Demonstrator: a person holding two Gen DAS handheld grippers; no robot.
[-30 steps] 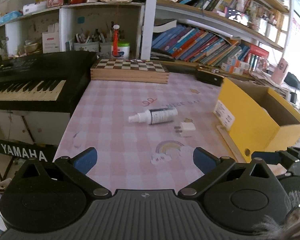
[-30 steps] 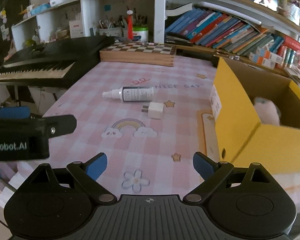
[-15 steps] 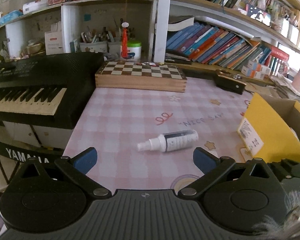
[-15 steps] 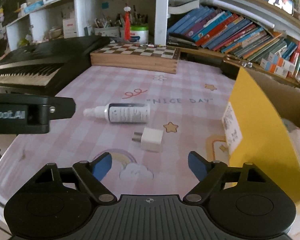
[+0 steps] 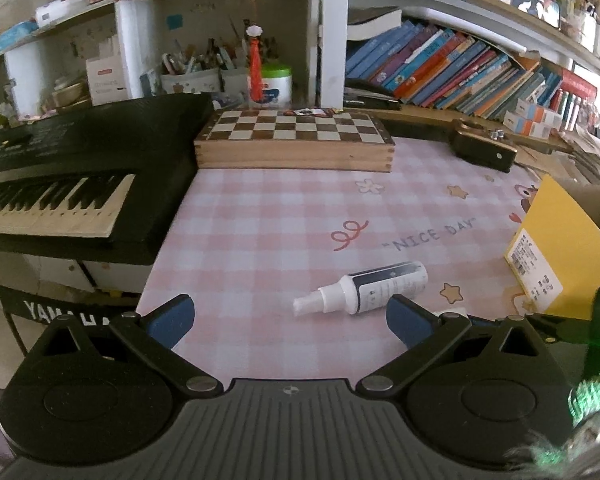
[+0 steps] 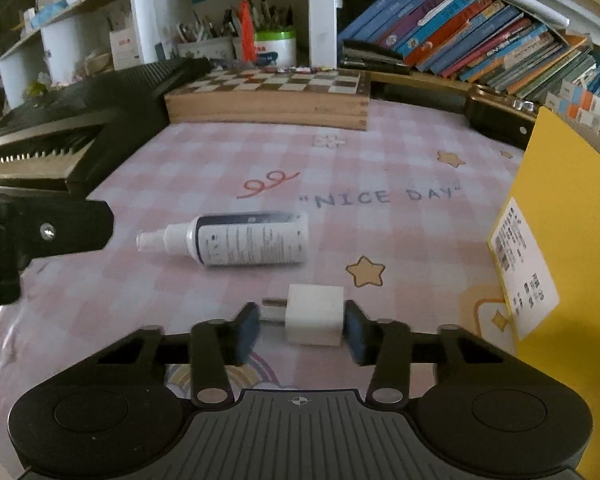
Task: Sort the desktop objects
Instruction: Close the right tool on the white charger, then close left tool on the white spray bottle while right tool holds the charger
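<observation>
White charger plug (image 6: 315, 315) sits between the closing right gripper (image 6: 302, 334) jaws; squeeze its body squarely, while the left gripper (image 5: 290, 320) waits wide open, empty.

Daylight enters from the right, so the bookshelf (image 5: 480, 68) edge there is washed out. The pink mat (image 6: 380, 232) is evenly lit, a little dim. Both views bend strongly at the edges. The spray bottle (image 6: 236, 244) looks slightly blurred.
</observation>
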